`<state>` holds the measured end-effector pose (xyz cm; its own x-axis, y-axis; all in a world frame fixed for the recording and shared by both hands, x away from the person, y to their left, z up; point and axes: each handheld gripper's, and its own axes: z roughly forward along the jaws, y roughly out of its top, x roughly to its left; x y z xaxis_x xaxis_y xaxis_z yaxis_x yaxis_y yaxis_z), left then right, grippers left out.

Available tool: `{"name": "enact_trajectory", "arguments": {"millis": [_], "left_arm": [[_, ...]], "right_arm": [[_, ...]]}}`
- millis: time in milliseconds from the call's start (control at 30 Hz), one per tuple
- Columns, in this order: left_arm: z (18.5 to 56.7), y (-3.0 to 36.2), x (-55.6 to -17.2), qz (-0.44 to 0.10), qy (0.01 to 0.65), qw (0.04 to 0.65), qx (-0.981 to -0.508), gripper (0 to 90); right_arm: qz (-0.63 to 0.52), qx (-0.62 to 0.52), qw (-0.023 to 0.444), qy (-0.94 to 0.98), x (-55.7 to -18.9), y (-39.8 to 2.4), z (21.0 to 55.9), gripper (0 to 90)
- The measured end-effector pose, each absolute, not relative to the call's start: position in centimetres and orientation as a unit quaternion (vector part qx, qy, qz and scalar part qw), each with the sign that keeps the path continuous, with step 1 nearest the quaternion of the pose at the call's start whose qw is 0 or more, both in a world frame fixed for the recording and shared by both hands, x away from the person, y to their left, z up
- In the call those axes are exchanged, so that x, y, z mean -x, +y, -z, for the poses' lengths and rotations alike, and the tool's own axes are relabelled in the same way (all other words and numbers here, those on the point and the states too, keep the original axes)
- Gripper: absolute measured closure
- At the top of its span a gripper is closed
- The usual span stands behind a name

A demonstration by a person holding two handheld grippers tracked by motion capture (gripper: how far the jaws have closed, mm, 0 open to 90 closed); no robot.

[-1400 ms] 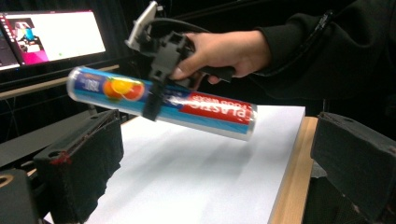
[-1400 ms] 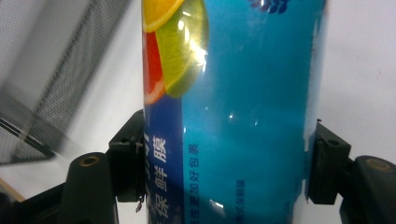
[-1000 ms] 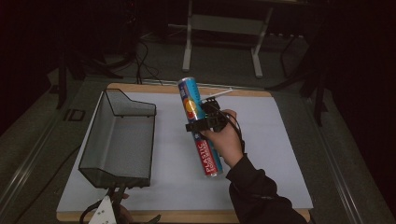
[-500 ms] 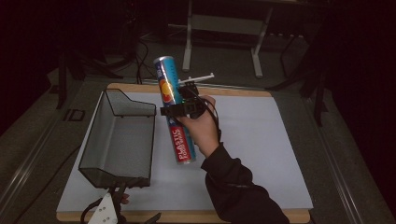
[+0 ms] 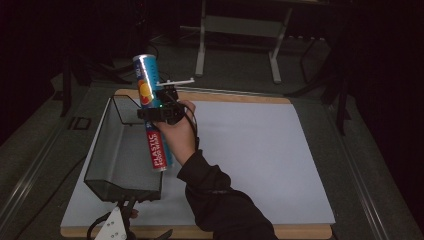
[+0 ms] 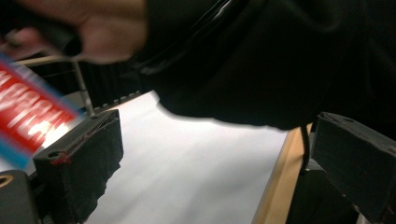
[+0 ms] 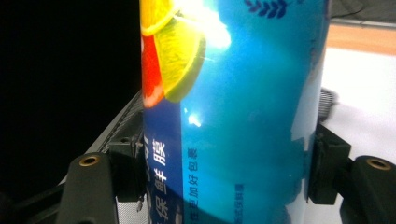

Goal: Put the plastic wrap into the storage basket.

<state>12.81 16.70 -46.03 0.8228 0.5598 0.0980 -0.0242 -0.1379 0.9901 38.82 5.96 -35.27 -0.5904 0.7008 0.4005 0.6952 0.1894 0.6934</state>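
The plastic wrap tube (image 7: 233, 112) gets cropped top and bottom in the right gripper view, and it's smeared by blur in the left gripper view; the left gripper (image 5: 117, 227) is chopped off by the high view's bottom edge.

We see a person's right forearm in a long black sleeve (image 5: 220, 200), its cuff bunched in soft folds at the wrist, at about six o'clock in the high view. The right gripper (image 5: 159, 112) is black, with a thin pale crossbar on top and a black cable looping beside the hand (image 5: 177, 135). In its own view, two matte black jaws carry brass-coloured screw bushings near their bases. The left gripper (image 6: 215, 154) shows blocky black jaws with squared pads, faint red marks on one corner, and a dark cable at four o'clock. In the high view, a grey three-cornered plate (image 5: 114, 229) with small holes sits at seven o'clock.
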Motion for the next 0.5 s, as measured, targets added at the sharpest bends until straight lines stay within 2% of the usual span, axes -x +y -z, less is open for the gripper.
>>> {"name": "enact_trajectory", "arguments": {"millis": [167,233,500], "left_arm": [[46.0,17.0,-12.9,-0.235,0.192,0.633,-0.712,3.2],[45.9,17.2,-12.9,-0.232,0.193,0.64,-0.706,3.2],[46.0,17.4,-13.1,-0.249,0.213,0.631,-0.703,3.2]], "right_arm": [[-0.446,-0.445,-0.001,0.776,-38.6,7.9,36.8,31.5],[-0.453,-0.441,-0.034,0.773,-38.9,8.9,38.2,31.5],[-0.449,-0.451,-0.02,0.771,-39.0,10.2,41.0,31.5]]}}
